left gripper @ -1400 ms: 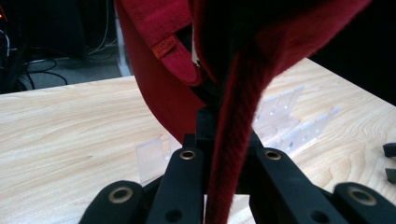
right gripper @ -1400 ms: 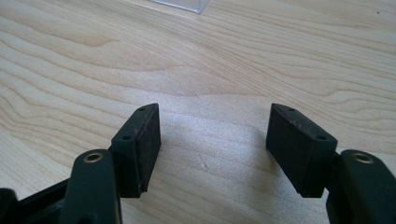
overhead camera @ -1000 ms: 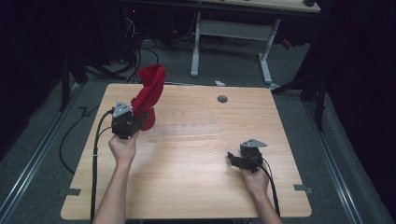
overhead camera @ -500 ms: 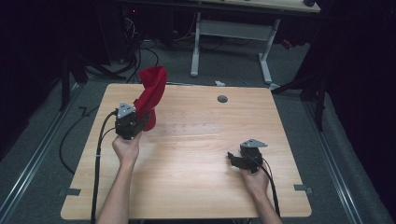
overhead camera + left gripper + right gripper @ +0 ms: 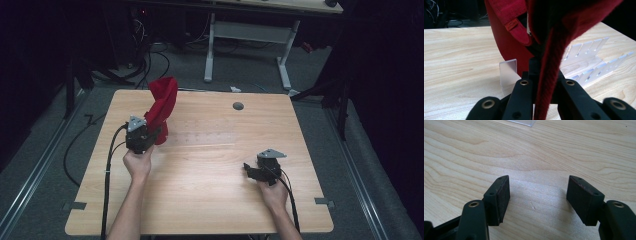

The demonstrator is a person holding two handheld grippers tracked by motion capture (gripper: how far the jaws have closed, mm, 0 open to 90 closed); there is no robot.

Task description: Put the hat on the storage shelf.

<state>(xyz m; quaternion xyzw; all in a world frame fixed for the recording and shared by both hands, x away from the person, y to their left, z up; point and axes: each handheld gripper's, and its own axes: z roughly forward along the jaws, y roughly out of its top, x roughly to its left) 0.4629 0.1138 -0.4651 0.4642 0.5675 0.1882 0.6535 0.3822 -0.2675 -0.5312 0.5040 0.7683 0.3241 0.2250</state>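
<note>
We see the red knitted fabric cap (image 5: 162, 107) rising upright from our left gripper (image 5: 141, 137), jaws pinching its lower edge above a clear slotted acrylic rack (image 5: 587, 62); our right gripper (image 5: 256, 171) rests well apart on the tabletop (image 5: 210, 200), jaws spread.

Left gripper (image 5: 150, 134): raised over the table's left half, jaws clamped together, forearm reaching in from the bottom edge. Right gripper (image 5: 248, 170): low over the table's right half, apparently resting, jaws spread wide with nothing between them.
</note>
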